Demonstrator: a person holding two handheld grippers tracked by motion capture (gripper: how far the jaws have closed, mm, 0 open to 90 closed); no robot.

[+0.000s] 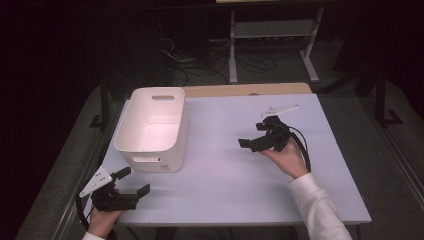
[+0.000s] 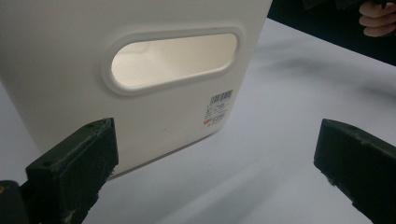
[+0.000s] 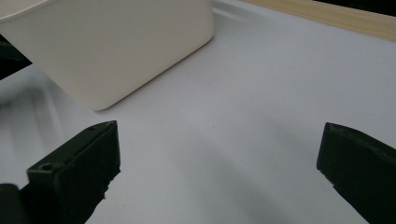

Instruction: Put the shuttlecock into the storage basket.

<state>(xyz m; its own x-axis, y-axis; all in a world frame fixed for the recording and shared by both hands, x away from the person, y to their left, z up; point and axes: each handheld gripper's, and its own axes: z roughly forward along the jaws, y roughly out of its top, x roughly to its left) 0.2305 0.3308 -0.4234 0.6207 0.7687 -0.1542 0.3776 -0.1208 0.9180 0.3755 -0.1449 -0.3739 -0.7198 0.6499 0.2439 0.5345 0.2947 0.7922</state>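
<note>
A white plastic bin (image 1: 152,127) stands empty on the left half of the pale table (image 1: 230,170). My left gripper (image 1: 133,181) is held near the table's front left corner, just in front of the bin, jaws wide apart and empty. In the left gripper view the bin's end wall (image 2: 140,107), with a handle slot (image 2: 175,58) and a barcode label (image 2: 217,108), faces my open left gripper (image 2: 215,163). My right gripper (image 1: 253,135) hovers over the right middle of the table, open and empty. The right gripper view has the bin's side (image 3: 112,42) beyond my right gripper (image 3: 219,168).
A wooden strip (image 1: 247,89) runs along the table's far edge. Beyond it, a white metal stand (image 1: 272,30) and loose cables (image 1: 200,65) sit on the dark floor. The other hand (image 2: 378,18) appears far off in the left gripper view.
</note>
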